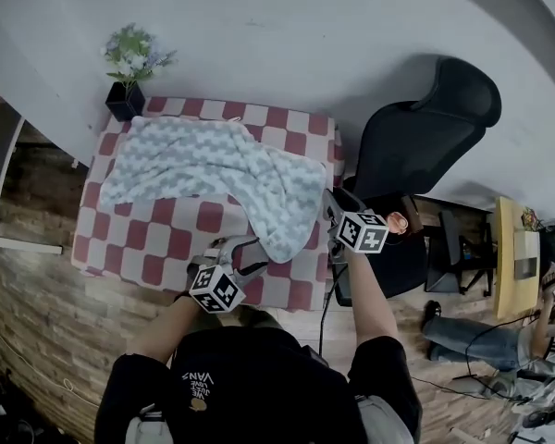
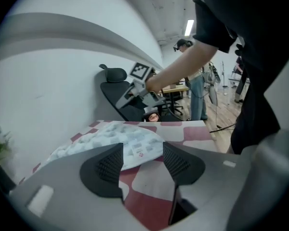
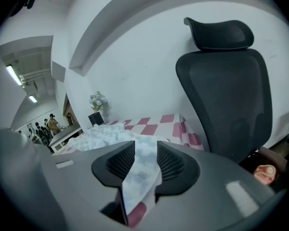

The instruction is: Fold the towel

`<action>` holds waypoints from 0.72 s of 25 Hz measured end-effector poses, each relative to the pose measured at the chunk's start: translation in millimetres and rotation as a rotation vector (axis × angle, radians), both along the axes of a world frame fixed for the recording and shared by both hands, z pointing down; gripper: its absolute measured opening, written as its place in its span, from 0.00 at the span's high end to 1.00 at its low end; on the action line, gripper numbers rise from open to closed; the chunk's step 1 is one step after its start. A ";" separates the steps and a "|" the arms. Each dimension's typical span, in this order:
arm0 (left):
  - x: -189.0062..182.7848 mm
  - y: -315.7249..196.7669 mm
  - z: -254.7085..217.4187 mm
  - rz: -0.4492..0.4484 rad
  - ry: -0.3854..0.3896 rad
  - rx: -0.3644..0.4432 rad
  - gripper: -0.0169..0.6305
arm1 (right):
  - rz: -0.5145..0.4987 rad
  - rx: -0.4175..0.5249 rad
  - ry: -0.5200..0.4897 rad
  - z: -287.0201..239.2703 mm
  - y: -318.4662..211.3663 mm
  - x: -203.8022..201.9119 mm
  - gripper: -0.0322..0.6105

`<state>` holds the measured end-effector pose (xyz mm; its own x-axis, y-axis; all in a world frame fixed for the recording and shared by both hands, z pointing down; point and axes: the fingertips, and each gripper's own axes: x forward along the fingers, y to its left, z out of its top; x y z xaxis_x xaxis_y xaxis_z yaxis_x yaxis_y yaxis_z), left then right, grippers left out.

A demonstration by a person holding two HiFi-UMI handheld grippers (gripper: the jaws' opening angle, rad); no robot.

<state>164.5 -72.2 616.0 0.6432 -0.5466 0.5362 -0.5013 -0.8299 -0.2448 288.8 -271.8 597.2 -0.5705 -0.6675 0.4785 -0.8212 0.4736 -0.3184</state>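
A pale blue and white zigzag towel lies spread and rumpled on the red and white checked table. One corner of it hangs toward the near right. My right gripper is at the table's right edge, shut on a strip of the towel that runs down between its pads. My left gripper is at the near edge and stands open. The towel's labelled corner lies just beyond its fingertips, and the pads are clear of the cloth.
A dark pot of pale flowers stands at the table's far left corner. A black office chair is close to the table's right side, behind my right gripper. Farther right are a small desk and a person sitting on the floor.
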 end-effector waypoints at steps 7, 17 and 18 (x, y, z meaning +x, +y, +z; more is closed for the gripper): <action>28.5 1.7 32.9 0.155 -0.066 -0.065 0.61 | 0.029 -0.100 0.073 44.7 -37.1 -6.0 0.73; 33.9 -9.8 62.2 0.156 -0.133 -0.186 0.63 | 0.044 -0.223 0.023 76.6 -57.5 -11.9 0.72; 34.7 -8.5 62.5 0.159 -0.129 -0.194 0.65 | 0.039 -0.231 0.037 79.1 -57.1 -12.7 0.72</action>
